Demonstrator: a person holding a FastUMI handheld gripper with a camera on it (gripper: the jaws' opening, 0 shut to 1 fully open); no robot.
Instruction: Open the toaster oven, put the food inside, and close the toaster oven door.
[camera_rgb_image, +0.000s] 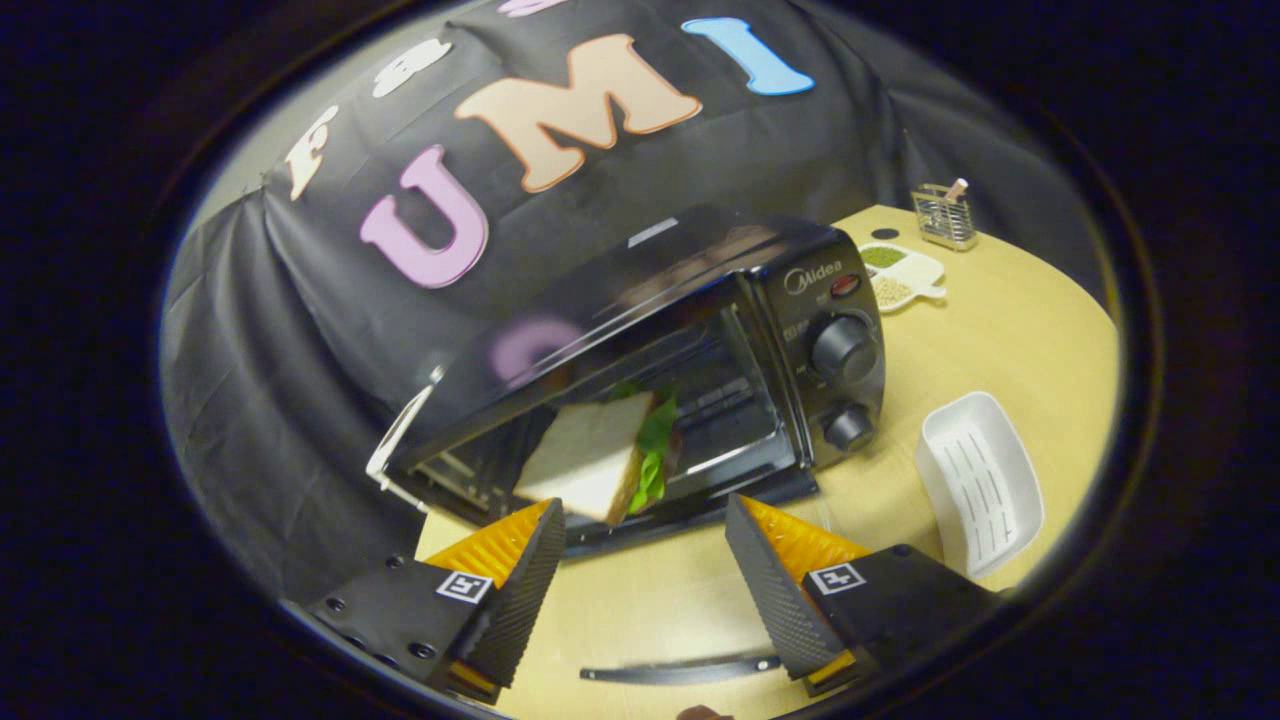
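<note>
A black toaster oven (700, 370) stands on the wooden table (1010, 340), its two knobs to the right of its cavity. The cavity is open towards me. A sandwich (590, 455) of white bread with green lettuce sits tilted in the oven's mouth, just beyond my left fingertip (545, 520). A glossy dark panel with a silver handle (398, 445) at its left end slopes above the opening; I cannot tell whether it is the door or the oven's top. My gripper (642, 505) is open, its fingers wide apart with only bare table between them, and it touches nothing.
A white ribbed tray (980, 485) lies right of the oven, close to my right finger. Farther back are a divided dish of beans (900, 275) and a wire holder (945, 215). A thin black strip (680, 670) lies on the table between my fingers.
</note>
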